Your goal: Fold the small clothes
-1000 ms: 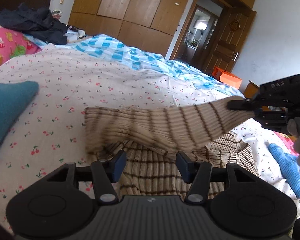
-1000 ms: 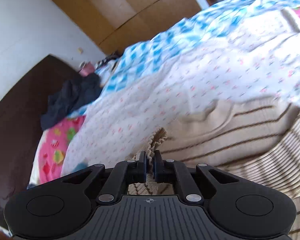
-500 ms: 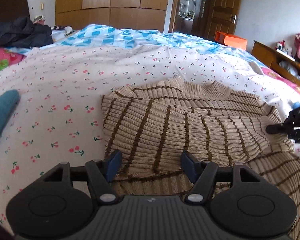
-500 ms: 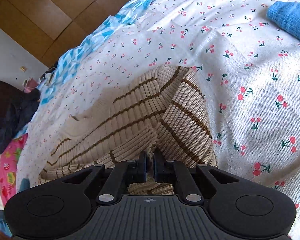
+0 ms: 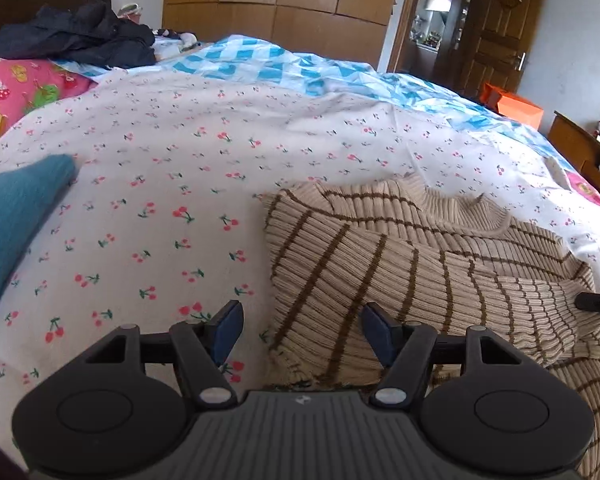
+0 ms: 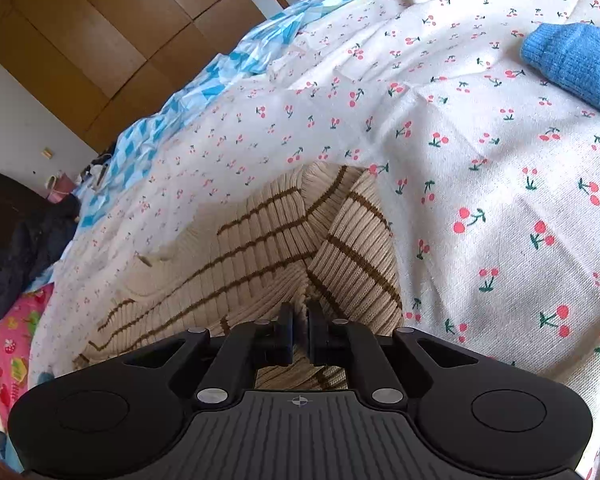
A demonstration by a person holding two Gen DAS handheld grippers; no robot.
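Lying on the cherry-print sheet point(image 5: 204, 184), the striped beige sweater point(image 5: 400, 272) occupied the 3 to 5 o'clock part of the left wrist view, with 1 sleeve folded across its body and the ribbed collar toward 2 o'clock. The left gripper point(image 5: 300, 330) hovered at the sweater's near left edge with its 2 fingers spread wide and nothing between them. The right gripper point(image 6: 299, 326) had its fingers pressed together on a fold of the knit, and its tip point(image 5: 592, 302) appeared at 3 o'clock in the left wrist view, at the end of the folded sleeve. In the right wrist view the sweater point(image 6: 260, 248) ran from the gripper toward 10 o'clock. A teal garment point(image 5: 12, 216) lay at 9 o'clock in the left view; a blue knit item point(image 6: 572, 64) lay at 2 o'clock in the right view. A dark jacket point(image 5: 84, 36) rested at 11 o'clock before the wooden wardrobe point(image 5: 284, 4).
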